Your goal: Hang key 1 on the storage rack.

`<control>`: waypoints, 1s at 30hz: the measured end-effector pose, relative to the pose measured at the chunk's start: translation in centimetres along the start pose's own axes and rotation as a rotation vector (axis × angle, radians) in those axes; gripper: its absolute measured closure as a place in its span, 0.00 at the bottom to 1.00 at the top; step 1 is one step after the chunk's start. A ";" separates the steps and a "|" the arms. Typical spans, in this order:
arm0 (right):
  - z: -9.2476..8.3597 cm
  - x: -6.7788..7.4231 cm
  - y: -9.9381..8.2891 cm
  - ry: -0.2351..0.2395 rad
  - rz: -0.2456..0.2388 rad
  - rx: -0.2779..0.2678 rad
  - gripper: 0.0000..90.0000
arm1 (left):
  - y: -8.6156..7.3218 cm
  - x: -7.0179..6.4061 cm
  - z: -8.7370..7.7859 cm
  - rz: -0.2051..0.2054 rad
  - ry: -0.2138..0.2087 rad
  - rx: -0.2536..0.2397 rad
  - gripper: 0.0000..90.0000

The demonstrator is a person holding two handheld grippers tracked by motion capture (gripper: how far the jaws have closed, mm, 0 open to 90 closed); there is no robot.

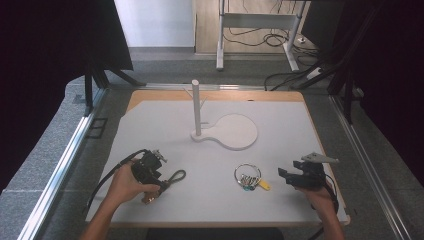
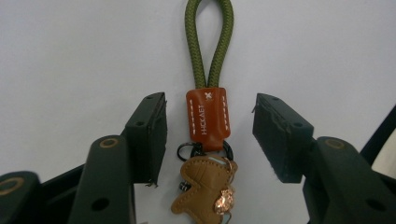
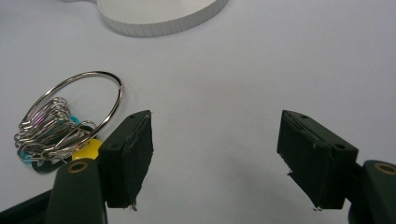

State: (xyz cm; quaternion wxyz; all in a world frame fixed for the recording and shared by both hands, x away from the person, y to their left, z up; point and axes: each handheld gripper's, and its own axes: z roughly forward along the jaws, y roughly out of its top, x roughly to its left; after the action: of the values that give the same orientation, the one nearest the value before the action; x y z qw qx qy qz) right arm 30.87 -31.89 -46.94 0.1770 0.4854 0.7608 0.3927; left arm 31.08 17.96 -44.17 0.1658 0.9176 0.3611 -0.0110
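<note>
A keychain lies on the white table near the front left. It has an olive rope loop [image 2: 208, 42], an orange leather tab [image 2: 207, 119] and a tan leather charm [image 2: 205, 189]. My left gripper [image 2: 210, 135] stands open over it, one jaw on each side of the tab, the pads apart from it. In the high view the left gripper [image 1: 160, 186] is over the keychain, with the rope loop [image 1: 176, 176] reaching out to its right. My right gripper [image 1: 290, 170] is open and empty at the front right. A steel key ring [image 1: 247, 175] with clips and a yellow tag lies just left of it. In the right gripper view the key ring [image 3: 70, 121] is beside the left jaw of my right gripper [image 3: 215, 154].
A white stand with an upright post [image 1: 196, 107] and a round flat base [image 1: 235, 131] sits at the middle back of the white table [image 1: 280, 205]. The base's edge [image 3: 159, 18] lies ahead of the right gripper. Metal rails run along both table sides.
</note>
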 end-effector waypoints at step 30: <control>0.2 0.4 0.0 -0.012 -0.020 0.019 0.31 | 0.3 -0.8 2.0 0.004 0.092 0.076 0.74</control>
State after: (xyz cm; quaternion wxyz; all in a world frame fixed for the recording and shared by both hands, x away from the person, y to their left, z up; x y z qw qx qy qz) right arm 30.80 -31.51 -47.05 0.1809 0.4815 0.7684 0.3809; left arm 30.88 16.56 -45.83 0.1140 0.9235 0.3659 0.0176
